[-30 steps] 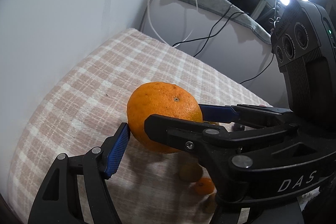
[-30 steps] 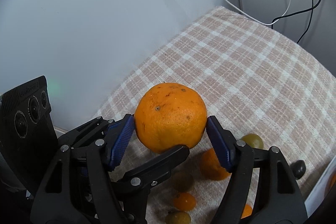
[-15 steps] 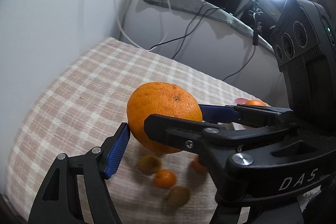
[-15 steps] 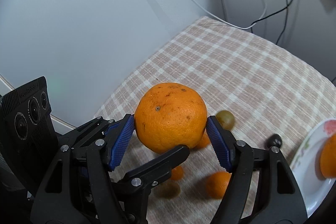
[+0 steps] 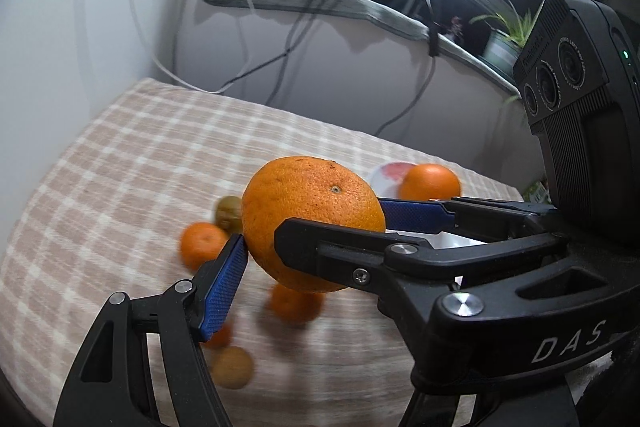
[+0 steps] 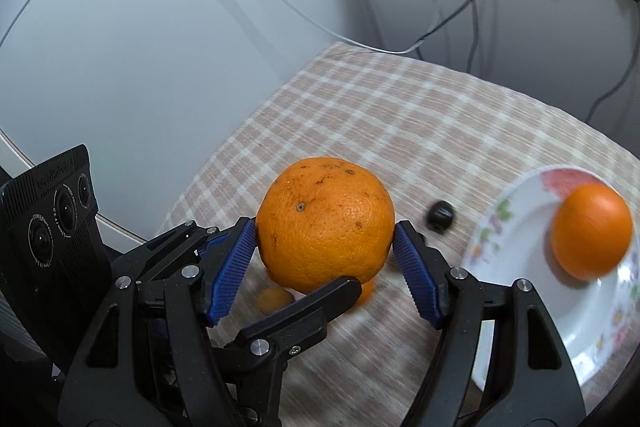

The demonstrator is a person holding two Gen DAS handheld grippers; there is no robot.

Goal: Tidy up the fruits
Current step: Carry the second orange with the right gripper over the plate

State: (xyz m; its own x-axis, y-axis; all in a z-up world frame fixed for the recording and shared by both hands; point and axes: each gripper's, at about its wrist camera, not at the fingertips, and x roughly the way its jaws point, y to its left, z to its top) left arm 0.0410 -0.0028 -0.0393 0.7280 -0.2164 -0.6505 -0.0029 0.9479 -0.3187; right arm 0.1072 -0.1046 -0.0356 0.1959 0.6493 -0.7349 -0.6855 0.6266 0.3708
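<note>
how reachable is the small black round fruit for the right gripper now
Probably not yet: the right gripper is shut on the large round orange, though the checked cloth toward the small black round fruit looks unobstructed.

bare checked cloth [image 6: 420,115] behind – small fruits [image 5: 202,245] scattered below.

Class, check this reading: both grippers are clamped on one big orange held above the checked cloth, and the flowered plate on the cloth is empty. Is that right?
Not quite. The plate is not empty: a second orange already lies on it, as the right wrist view shows. The rest stands: the left gripper and the right gripper have their jaws shut on the big orange above the checked cloth.
</note>
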